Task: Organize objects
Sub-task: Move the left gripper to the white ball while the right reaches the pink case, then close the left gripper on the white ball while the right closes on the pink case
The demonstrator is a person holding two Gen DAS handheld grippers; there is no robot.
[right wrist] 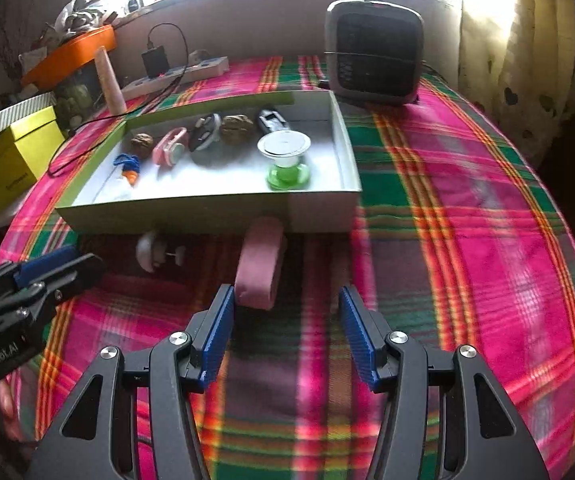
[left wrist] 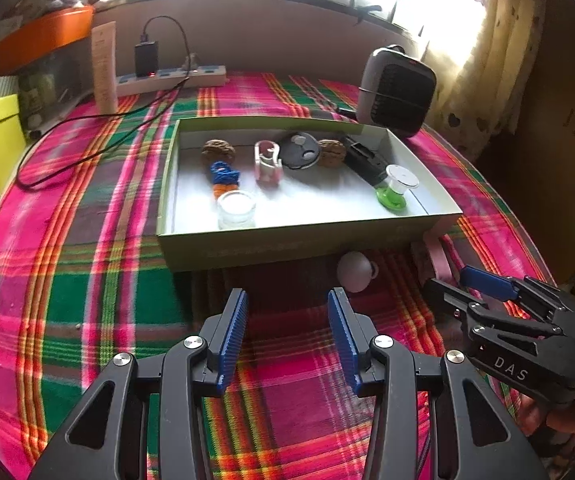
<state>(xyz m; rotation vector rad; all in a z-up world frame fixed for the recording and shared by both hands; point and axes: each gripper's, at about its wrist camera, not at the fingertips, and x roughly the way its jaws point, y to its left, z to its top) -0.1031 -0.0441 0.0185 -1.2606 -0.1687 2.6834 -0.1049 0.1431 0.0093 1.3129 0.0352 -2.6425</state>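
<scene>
Plaid cloth is seen under a shallow box (right wrist: 319,212) of small items.
A white knob (right wrist: 152,254) and pink roll (right wrist: 261,264) lie outside its front wall; the left gripper (left wrist: 287,334) and right gripper (right wrist: 285,330) are held spread, empty.

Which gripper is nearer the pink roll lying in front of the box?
Right. The right gripper has the pink roll just ahead, by its left fingertip. The left gripper sits further off, facing the white knob.
</scene>
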